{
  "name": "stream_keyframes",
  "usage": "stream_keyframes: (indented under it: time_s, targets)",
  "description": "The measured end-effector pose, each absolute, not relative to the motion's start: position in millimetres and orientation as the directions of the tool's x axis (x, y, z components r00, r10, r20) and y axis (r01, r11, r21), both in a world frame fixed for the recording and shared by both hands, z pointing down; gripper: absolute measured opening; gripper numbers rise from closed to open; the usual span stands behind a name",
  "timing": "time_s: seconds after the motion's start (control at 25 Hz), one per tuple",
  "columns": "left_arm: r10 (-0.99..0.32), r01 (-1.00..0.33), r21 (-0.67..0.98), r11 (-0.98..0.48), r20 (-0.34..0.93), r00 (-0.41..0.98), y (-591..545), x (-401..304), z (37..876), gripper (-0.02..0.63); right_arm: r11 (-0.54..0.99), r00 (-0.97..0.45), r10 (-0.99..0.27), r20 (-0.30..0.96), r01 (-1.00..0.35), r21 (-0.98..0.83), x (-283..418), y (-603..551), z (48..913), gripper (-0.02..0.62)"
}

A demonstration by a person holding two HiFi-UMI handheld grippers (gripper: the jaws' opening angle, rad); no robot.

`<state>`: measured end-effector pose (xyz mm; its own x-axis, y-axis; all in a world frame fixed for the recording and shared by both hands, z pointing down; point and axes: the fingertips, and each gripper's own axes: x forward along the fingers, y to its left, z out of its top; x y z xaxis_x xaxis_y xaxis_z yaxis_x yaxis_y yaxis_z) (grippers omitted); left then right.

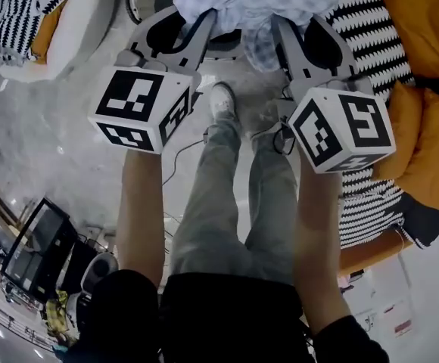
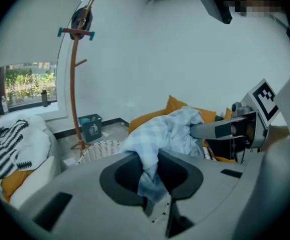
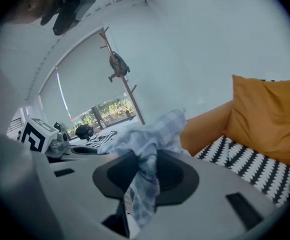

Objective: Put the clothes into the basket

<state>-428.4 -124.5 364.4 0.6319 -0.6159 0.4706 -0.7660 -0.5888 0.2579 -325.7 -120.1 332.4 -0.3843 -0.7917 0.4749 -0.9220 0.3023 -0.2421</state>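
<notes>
Checked cloth (image 1: 261, 2) gripped from both sides
It bunches at the head view's top centre, with the left hand-held gripper (image 1: 201, 30) and right hand-held gripper (image 1: 286, 35) each clamped on a fold; the woven basket (image 2: 97, 151) stands lower left in the left gripper view.

A tall wooden coat stand (image 2: 74, 84) stands on the floor by the white wall. Something dark hangs near its top. 1 small dark bin (image 2: 90, 127) sits just beside its foot, against the wall. Left of it is a window (image 2: 25, 84) with green plants outside. A white seat (image 2: 35, 156) carries a black and white zigzag cover (image 2: 5, 146), with an orange cushion (image 2: 7, 184) at its front edge. In the head view, big orange cushions (image 1: 424, 21) lie along the right edge beside another zigzag cover (image 1: 367, 203). A thin cable (image 1: 175, 153) lies on the pale floor (image 1: 68, 142).
</notes>
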Motion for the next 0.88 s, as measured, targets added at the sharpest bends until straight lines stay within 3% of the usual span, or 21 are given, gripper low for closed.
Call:
stream_keyframes:
  time_s: [0.44, 0.72, 0.88]
  targets:
    - [-0.729, -0.876, 0.242, -0.416, 0.487, 0.481, -173, -577, 371, 0.075, 0.465, -0.538, -0.707, 0.458, -0.843, -0.272, -475, -192, 345, 0.101]
    - [-0.697, -0.878, 0.231, -0.419, 0.538, 0.474, -187, -577, 395, 0.077, 0.445, -0.536, -0.688, 0.49, -0.844, -0.298, -482, -202, 367, 0.108]
    - [-0.624, -0.862, 0.218, -0.459, 0.612, 0.487, -184, -556, 426, 0.127, 0.363, -0.429, -0.678, 0.597, -0.901, -0.236, -452, -197, 404, 0.171]
